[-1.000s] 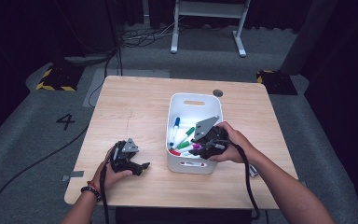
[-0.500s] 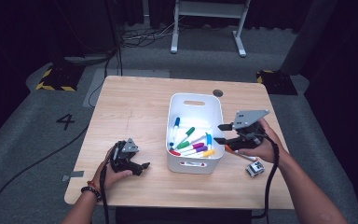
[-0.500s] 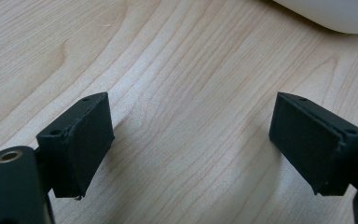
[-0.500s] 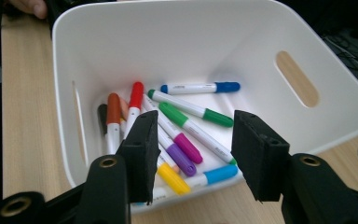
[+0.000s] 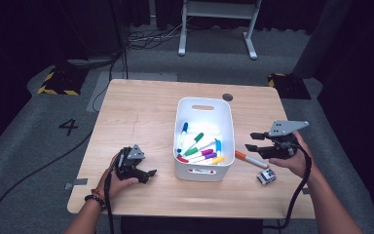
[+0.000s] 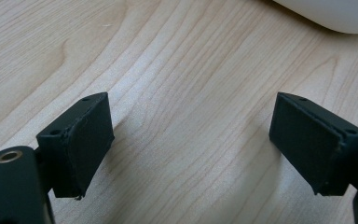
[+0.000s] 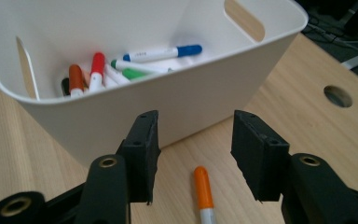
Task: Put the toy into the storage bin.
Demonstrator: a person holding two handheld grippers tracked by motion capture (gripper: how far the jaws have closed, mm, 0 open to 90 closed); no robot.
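Note:
A white bin [image 5: 203, 105] stands mid-table with several coloured markers [image 5: 199, 146] lying in it. An orange-capped marker [image 5: 251, 160] lies on the wood just right of the bin. My right gripper [image 5: 252, 141] hovers over that marker, pointing at the bin. Its jaws have just been opening and stand apart with nothing between the pads. In the right gripper view the orange marker [image 7: 204, 189] lies on the table below the gap, in front of the bin wall [image 7: 168, 107]. My left gripper [image 5: 148, 174] rests open at the front left, over bare wood [image 6: 191, 140].
A small grey and white object [image 5: 266, 177] sits on the table by my right hand. A round cable hole [image 5: 228, 97] lies behind the bin. The table's front edge is close to both hands. Cables trail from both grippers.
My right gripper has moved from the bin's front right corner out to the right, over the table beside the bin. The left gripper has stayed put.

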